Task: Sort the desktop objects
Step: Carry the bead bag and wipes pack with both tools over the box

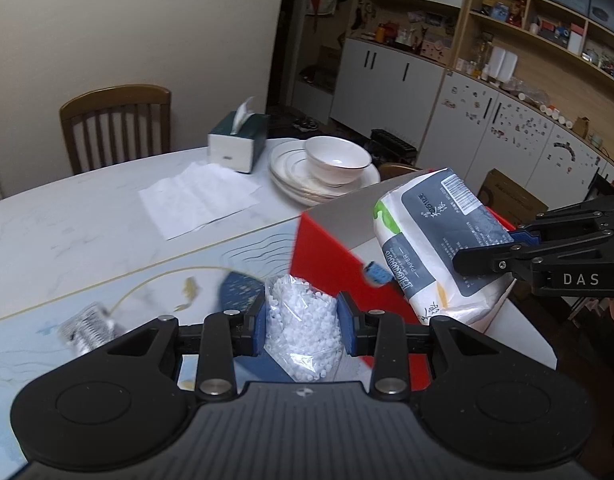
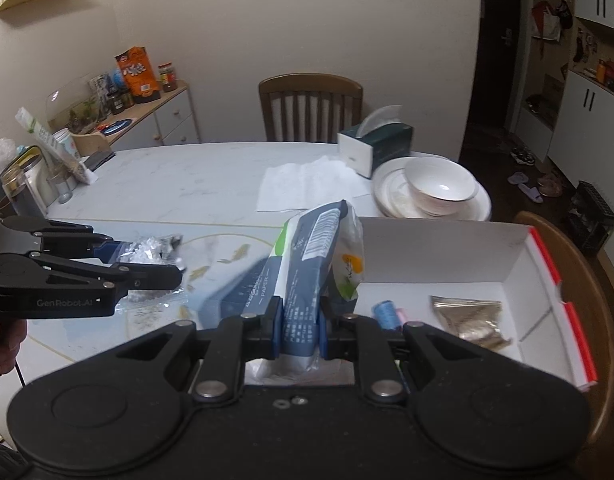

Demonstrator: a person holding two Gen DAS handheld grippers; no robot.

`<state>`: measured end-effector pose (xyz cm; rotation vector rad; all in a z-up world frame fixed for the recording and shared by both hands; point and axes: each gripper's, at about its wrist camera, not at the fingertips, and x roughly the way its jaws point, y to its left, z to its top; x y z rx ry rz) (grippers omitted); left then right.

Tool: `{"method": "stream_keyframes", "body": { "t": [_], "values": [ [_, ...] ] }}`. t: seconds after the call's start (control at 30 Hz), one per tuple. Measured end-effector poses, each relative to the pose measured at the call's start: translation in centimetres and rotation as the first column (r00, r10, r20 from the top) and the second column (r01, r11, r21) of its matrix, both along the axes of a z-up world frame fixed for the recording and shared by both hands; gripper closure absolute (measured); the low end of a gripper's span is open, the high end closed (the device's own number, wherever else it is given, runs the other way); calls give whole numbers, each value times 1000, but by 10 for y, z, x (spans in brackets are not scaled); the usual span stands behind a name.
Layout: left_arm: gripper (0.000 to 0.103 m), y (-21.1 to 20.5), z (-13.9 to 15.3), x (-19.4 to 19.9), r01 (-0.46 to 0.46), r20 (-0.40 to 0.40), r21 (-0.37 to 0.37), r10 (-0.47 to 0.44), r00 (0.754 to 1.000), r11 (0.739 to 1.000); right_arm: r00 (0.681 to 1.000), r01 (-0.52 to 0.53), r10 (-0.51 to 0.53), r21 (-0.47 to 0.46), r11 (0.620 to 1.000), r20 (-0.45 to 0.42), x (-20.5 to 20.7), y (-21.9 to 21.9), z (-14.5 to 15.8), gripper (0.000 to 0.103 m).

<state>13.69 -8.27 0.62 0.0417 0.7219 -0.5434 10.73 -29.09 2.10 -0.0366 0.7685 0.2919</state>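
Observation:
My left gripper (image 1: pixel 303 320) is shut on a clear bag of white beads (image 1: pixel 301 328), held above the table mat beside the red-sided box (image 1: pixel 327 252). It also shows in the right wrist view (image 2: pixel 147 258) with the bead bag (image 2: pixel 145 250). My right gripper (image 2: pixel 301 328) is shut on a white and grey tissue pack (image 2: pixel 315 256), held over the left edge of the white box (image 2: pixel 447 240). The pack shows in the left wrist view (image 1: pixel 431 248). Inside the box lie a blue thread spool (image 2: pixel 385 314) and a gold foil packet (image 2: pixel 471 318).
A silver foil packet (image 1: pixel 89 326) lies on the mat at left. A tissue box (image 2: pixel 377 146), a loose tissue sheet (image 2: pixel 307 186) and stacked plates with a bowl (image 2: pixel 439 188) stand at the back. Jars (image 2: pixel 23 184) crowd the far left. Chairs (image 2: pixel 311 104) ring the table.

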Motion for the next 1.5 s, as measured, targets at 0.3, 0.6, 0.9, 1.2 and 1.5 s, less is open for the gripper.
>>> {"method": "stream_keyframes", "body": {
  "t": [0.3,0.6,0.9,1.2,1.5],
  "values": [
    [69,-51,1,8,40,10,11,-41,999,999,999,49,-49,-14,999,6,1,-49,-4,88],
    [69,-99,-3,16,84,13,34,-84,996,996,997,81,-81,-22,996,7,3,-94,-9,87],
    [69,-145,-17,31,143,1,83,-143,990,986,993,119,-120,-53,991,-18,12,-131,-20,87],
    [69,-176,-39,51,171,-30,154,-168,985,973,993,112,-117,-113,987,-34,26,-148,-37,87],
    [69,-200,-61,73,198,-70,239,-186,980,951,996,62,-71,-141,988,-58,42,-146,-50,87]
  ]
}}
